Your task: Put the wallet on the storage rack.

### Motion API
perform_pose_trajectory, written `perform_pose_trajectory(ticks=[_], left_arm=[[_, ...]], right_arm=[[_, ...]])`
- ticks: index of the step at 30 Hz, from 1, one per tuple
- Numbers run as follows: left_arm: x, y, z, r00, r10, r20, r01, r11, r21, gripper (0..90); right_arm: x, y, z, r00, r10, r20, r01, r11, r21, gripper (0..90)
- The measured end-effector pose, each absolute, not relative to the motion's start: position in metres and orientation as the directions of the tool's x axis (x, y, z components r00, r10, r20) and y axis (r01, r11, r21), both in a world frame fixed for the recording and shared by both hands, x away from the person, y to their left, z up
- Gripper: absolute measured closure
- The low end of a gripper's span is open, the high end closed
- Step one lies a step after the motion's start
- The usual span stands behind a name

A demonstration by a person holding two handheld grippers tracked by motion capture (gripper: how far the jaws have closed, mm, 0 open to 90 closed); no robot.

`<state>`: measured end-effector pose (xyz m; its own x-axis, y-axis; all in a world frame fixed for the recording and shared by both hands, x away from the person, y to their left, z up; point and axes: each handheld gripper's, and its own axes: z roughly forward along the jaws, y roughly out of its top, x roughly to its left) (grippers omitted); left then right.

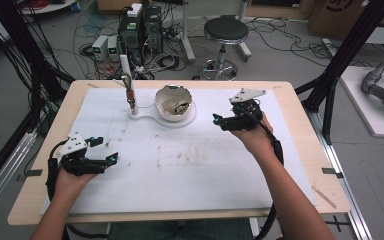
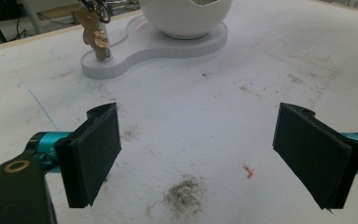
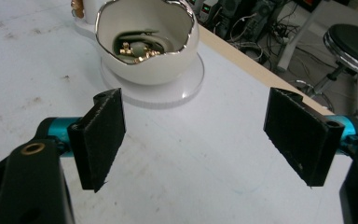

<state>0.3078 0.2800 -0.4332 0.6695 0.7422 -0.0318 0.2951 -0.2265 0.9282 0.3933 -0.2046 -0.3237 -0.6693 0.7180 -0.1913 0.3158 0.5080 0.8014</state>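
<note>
Bowl (image 1: 174, 104) on white stand (image 1: 152, 116), left tool (image 1: 111, 160) and right tool (image 1: 216, 119) — both wide open, empty.

The bowl (image 3: 147, 51) looks like glossy white ceramic with a metallic rim. A matt, stained white sheet (image 1: 180, 165) covers the pale wooden table (image 1: 300, 125). The black jaw pads seem rough, perhaps foam.
</note>
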Motion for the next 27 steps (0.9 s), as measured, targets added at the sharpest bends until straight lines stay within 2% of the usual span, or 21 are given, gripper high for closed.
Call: perform_pose_trajectory(ticks=[9,27], left_arm=[[0.308,0.279,-0.433,0.678,0.735,-0.032,0.285,-0.223,0.932,15.0],[0.313,0.272,-0.432,0.691,0.722,-0.038,0.277,-0.215,0.937,15.0]], right_arm=[[0.377,-0.237,-0.339,-0.635,0.758,-0.15,0.342,0.45,0.825,20.3],[0.351,-0.278,-0.396,-0.588,0.805,-0.076,0.407,0.376,0.833,20.2]])
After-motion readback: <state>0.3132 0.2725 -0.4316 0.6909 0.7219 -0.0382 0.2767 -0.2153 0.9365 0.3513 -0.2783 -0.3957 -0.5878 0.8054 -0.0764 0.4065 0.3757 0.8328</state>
